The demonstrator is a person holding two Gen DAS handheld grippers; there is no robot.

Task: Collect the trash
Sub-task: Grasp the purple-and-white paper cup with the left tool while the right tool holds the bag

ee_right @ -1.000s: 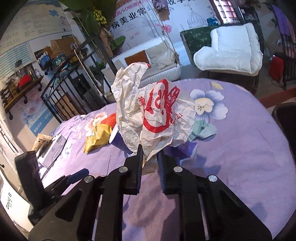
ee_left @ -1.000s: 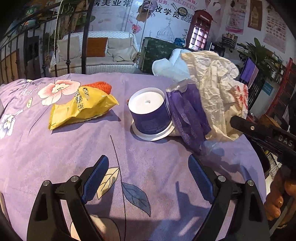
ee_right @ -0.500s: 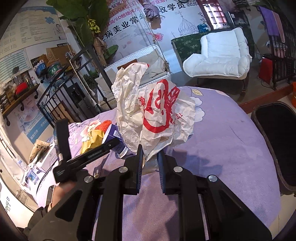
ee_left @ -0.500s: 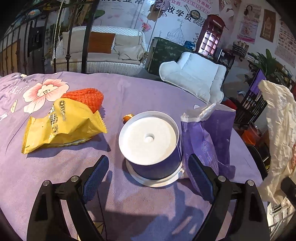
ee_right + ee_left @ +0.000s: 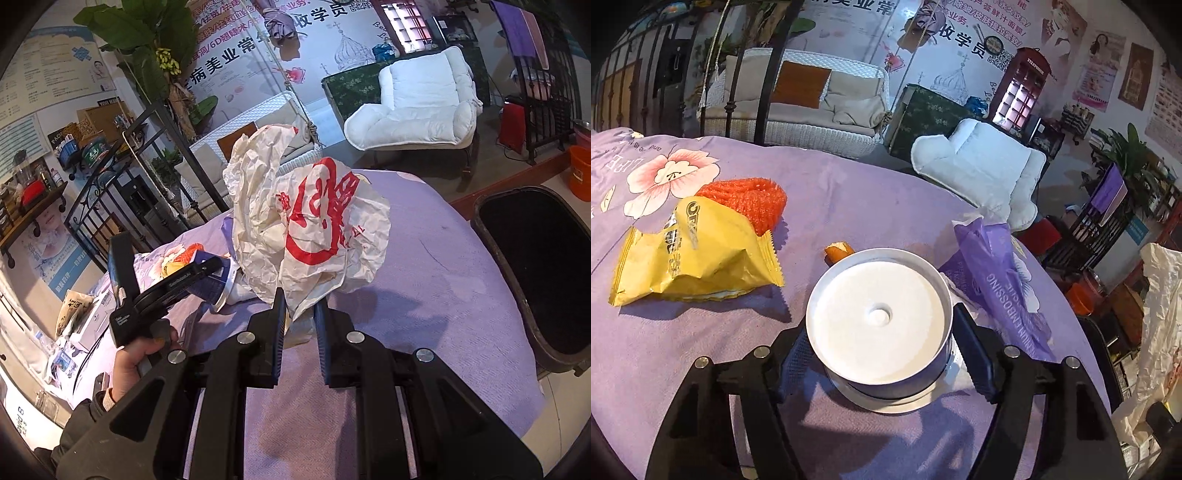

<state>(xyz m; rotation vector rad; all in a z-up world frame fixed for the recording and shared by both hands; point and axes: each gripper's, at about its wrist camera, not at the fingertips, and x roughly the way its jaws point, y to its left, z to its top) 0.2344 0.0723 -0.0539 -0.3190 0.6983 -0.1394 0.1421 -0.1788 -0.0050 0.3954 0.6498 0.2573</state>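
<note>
A round white-lidded, dark-blue paper cup [image 5: 879, 325] stands upside-down on its white lid on the purple flower-printed cloth of the surface [image 5: 849, 192], at the lower centre of the left wrist view. The left claw [image 5: 886, 354] brackets it, its blue pads having just been closing in until they stand against the cup's sides. At two o'clock from the cup lies a crumpled purple plastic wrapper [image 5: 993, 280]; at ten o'clock a yellow snack bag [image 5: 698, 254], with an orange mesh sleeve [image 5: 746, 199] behind it. A small orange scrap [image 5: 838, 251] sits just beyond the cup. The right claw [image 5: 300, 325] is clamped on a crumpled white plastic bag with red print [image 5: 314, 225], held above the surface. At three o'clock of that bag stands a dark open bin [image 5: 535, 269].
</note>
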